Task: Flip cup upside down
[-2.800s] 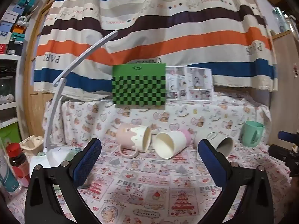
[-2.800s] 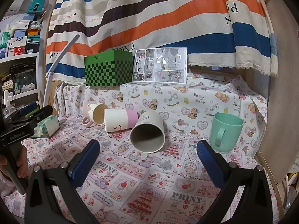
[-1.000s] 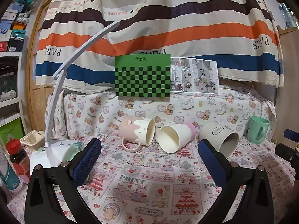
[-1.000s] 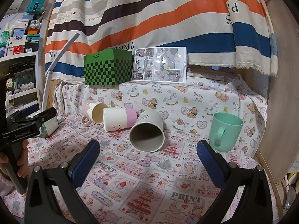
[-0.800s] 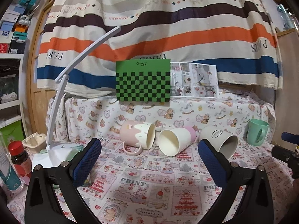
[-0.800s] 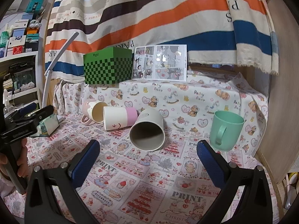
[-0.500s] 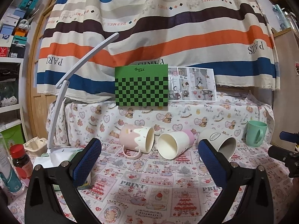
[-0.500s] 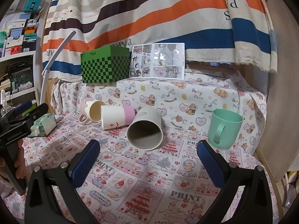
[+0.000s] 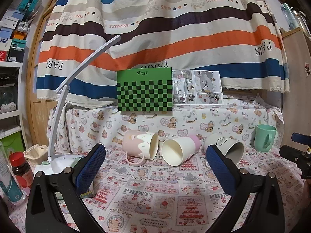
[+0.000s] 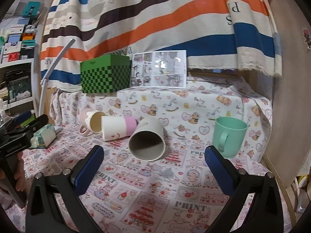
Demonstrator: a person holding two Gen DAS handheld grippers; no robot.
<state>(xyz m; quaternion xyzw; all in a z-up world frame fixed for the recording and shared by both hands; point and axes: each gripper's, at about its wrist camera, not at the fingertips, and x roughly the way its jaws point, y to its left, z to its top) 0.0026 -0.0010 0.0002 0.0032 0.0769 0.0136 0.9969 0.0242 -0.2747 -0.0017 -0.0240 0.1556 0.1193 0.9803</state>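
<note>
From my seat at the remote station, I could read several printed words. The striped curtain (image 9: 155, 29) carried "HERMES" in small letters along its pale bands and "PARIS" in large ones; all of these appeared upside down, and some were cut off by folds. The patterned tablecloth (image 9: 147, 192) had "PRINT" stamped in bold in several squares, with "CHRISTMAS" and "Strawberry" in smaller script on other squares. The bear-printed cloth (image 9: 229, 114) over the raised ledge read "Baby Bear" beside the bears. The green checkered box (image 9: 144, 91) bore a small script logo near its top edge, too small for me to make out.
</note>
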